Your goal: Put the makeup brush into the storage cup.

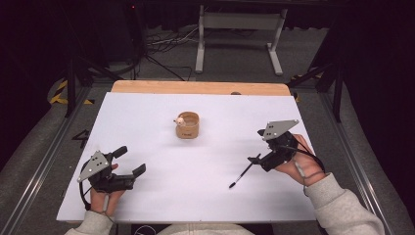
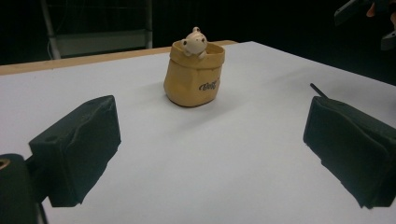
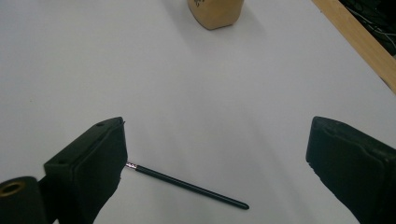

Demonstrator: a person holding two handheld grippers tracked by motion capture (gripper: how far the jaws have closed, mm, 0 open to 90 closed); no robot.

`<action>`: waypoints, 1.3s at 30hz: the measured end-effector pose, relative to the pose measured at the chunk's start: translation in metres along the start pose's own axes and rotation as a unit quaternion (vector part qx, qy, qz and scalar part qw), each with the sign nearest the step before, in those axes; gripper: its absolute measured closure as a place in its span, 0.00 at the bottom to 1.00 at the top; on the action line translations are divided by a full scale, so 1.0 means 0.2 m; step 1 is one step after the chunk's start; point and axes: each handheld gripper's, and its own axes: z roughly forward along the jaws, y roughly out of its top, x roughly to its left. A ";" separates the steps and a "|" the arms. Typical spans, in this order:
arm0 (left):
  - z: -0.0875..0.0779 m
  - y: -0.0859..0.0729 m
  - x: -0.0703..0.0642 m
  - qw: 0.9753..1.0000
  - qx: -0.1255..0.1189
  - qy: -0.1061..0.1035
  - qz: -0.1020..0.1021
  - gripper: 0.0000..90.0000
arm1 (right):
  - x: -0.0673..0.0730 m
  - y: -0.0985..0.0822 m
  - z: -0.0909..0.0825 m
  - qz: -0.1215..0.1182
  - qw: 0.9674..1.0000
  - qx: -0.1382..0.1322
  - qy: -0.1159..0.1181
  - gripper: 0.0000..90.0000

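Makeup brush (image 1: 242, 175), a slim black stick with a silver ferrule, lies flat on the white table sheet (image 1: 161, 191), nearer the person than the tan pouch-shaped holder and off to its right in the high view. In the right gripper view the brush (image 3: 187, 185) rests on the sheet between the two black jaws, one end running behind the left jaw so that I cannot tell whether it touches there; the other jaw stands well clear of it. The right gripper (image 1: 258, 146) is spread wide, its pads pressing on nothing, and it hangs just above the brush's far end in the high view. The left gripper (image 1: 129, 160) sits at the near left of the sheet, well apart from the brush, jaws likewise spread with only bare sheet between them. Beyond both grippers, near the sheet's middle, stands the holder (image 1: 188, 125), upright, with a small pale animal figure (image 2: 194, 41) peeking over its rim and dark lettering on its front. Behind the holder, a bare wooden strip of table (image 1: 195, 87) edges the sheet.
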 end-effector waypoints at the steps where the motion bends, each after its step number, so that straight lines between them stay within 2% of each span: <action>1: 0.00 0.00 0.00 1.000 -0.001 0.001 -0.002 0.05 | 0.00 0.00 0.00 0.000 1.000 0.000 0.000 0.06; 5: 0.00 0.00 0.00 1.000 0.001 0.002 -0.002 0.05 | -0.01 0.02 0.00 -0.007 1.000 0.012 0.002 0.06; 8: 0.00 0.00 0.00 1.000 0.000 0.002 -0.005 0.05 | -0.03 0.04 0.01 -0.005 0.999 0.027 0.017 0.07; 16: 0.00 0.00 0.01 1.000 0.002 0.003 -0.013 0.05 | -0.05 0.06 0.03 -0.011 0.998 0.055 0.036 0.08; 22: 0.00 0.00 0.01 1.000 0.008 0.004 -0.015 0.05 | -0.07 0.07 0.05 -0.015 0.995 0.079 0.051 0.11; 28: 0.00 0.00 0.01 1.000 0.009 0.005 -0.017 0.05 | -0.09 0.09 0.06 -0.018 0.993 0.100 0.053 0.11; 39: 0.00 -0.01 0.02 1.000 0.012 -0.001 -0.019 0.04 | -0.12 0.09 0.10 -0.016 0.990 0.122 0.075 0.12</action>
